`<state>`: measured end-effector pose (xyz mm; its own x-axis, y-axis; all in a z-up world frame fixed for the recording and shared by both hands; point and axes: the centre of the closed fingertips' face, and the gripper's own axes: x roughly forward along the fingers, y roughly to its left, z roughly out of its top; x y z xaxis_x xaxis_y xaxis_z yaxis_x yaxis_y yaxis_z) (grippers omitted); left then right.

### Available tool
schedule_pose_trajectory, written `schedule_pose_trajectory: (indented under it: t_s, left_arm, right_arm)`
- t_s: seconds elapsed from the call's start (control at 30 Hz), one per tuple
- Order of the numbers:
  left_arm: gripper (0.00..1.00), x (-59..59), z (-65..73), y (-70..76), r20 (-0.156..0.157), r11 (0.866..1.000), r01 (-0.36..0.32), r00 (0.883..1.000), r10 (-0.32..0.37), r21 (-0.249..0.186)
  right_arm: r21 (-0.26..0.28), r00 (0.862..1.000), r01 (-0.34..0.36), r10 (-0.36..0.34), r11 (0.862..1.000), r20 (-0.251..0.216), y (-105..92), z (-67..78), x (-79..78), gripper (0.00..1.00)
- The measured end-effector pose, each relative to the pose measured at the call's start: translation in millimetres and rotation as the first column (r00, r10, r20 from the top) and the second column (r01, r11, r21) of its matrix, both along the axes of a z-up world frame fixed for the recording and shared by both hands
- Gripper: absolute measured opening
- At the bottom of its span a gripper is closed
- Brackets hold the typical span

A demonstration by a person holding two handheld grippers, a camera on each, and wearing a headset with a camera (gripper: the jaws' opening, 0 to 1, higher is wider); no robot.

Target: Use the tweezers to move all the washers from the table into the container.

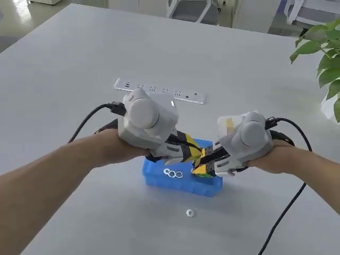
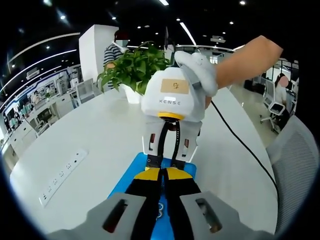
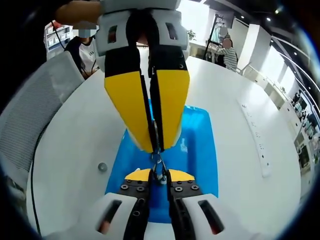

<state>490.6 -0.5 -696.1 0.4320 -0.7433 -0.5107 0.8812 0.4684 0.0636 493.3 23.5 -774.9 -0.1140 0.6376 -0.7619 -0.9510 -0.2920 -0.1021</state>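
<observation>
My left claw and right claw meet tip to tip above the blue rectangular plastic container. Both are pinched shut on the thin metal tweezers between them. A few small silver washers lie inside the container. One more silver ring washer sits on the pale grey counter, just in front of it. My worry is that, with two claws sharing such a slim tool, a twist or uneven pull could let it slip and drop among the washers.
</observation>
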Motion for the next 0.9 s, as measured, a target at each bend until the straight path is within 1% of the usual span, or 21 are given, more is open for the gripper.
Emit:
schedule_pose_trajectory:
  t_s: [0.07,0.13,0.17,0.23,0.37,0.5,0.63,0.73,0.9]
  left_arm:
    - [0.05,0.6,0.5,0.4,-0.002,1.000,-0.007,1.000,0.007,0.001]
    - [0.05,0.6,0.8,0.5,-0.004,1.000,-0.008,1.000,0.008,0.004]
    - [0.05,0.6,1.1,0.6,-0.001,1.000,-0.006,1.000,0.006,0.007]
    - [0.05,0.0,2.1,0.0,-0.009,1.000,-0.005,1.000,0.005,0.002]
    - [0.05,-1.3,6.0,-1.1,-0.007,1.000,-0.002,1.000,0.002,0.002]
    - [0.05,-1.8,10.3,-1.2,-0.005,1.000,-0.004,1.000,0.004,0.004]
    - [0.05,-2.7,16.0,-0.7,0.003,1.000,-0.004,1.000,0.004,0.004]
    - [0.05,-3.8,19.2,0.1,0.004,1.000,-0.003,1.000,0.003,0.007]
    - [0.05,-9.0,25.7,-0.4,0.008,1.000,0.005,1.000,-0.005,0.013]
  right_arm:
    - [0.000,1.000,0.006,-0.006,1.000,-0.007,-0.4,1.4,-0.9,0.14]
    - [-0.002,1.000,0.003,-0.003,1.000,0.005,-1.1,3.0,-0.3,0.16]
    - [-0.001,1.000,0.005,-0.005,1.000,0.006,-1.4,4.3,-0.1,0.17]
    - [0.006,1.000,0.014,-0.014,1.000,0.010,-2.0,8.0,1.1,0.18]
    - [0.009,0.999,0.028,-0.028,1.000,0.015,-5.0,13.2,2.1,0.20]
    - [0.015,0.998,0.052,-0.052,0.999,0.016,-10.7,19.9,2.3,0.23]
    - [0.026,0.995,0.096,-0.096,0.995,0.010,-17.7,27.5,2.3,0.27]
    - [0.048,0.992,0.124,-0.124,0.991,0.004,-21.7,34.7,0.9,0.28]
    - [0.062,0.987,0.161,-0.161,0.985,0.002,-29.5,42.7,-3.6,0.32]
